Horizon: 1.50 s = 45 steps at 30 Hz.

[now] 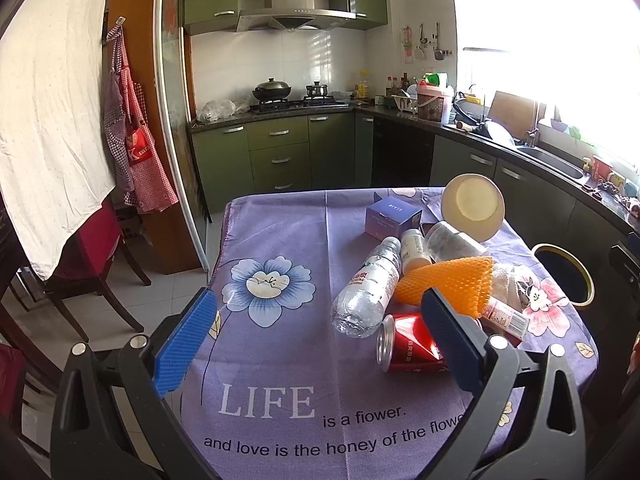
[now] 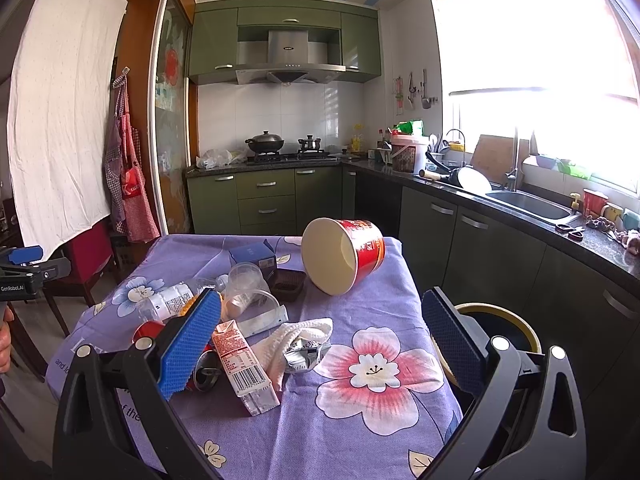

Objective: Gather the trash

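Nothing is picked yet: the left gripper (image 1: 320, 332) and right gripper (image 2: 320, 340) hover with fingers wide apart, empty. Next likely grasps the red can (image 1: 408, 344) at lower centre, for the bin (image 2: 500, 328).

Left wrist view: above near-left table (image 1: 280, 232) edge, facing the kitchen stove (image 1: 296, 102) at upper centre. Right wrist view: near-right, over the bin (image 2: 496, 320), same heading. Shared: trash pile, paper bucket (image 2: 344, 256), counters.

Tipped trash (image 2: 240, 356) heaped on tablecloth (image 2: 360, 308)
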Motion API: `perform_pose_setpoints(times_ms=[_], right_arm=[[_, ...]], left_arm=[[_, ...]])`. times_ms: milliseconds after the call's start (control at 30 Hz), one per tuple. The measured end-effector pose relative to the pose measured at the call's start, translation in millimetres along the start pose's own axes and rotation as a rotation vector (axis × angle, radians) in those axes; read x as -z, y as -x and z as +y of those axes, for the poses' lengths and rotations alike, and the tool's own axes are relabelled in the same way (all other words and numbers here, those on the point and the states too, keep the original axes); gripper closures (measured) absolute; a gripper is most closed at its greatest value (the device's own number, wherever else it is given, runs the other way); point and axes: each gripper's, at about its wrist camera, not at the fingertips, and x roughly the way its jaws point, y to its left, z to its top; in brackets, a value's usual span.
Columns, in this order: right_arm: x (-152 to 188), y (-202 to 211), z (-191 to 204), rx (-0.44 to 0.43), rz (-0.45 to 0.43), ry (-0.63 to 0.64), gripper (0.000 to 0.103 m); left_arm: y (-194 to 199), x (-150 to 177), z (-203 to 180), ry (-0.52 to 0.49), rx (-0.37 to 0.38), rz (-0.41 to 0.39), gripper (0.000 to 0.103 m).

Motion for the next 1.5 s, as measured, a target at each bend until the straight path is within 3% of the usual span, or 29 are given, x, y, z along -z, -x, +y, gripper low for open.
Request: perform_pose_setpoints(times_ms=[1500], right_arm=[[4.1,-6.3,-0.6,0.000,0.007,-0.005,0.004]], left_arm=[[-3.2,0.3,-4.4,-0.014,0.008,0.014,0.006]])
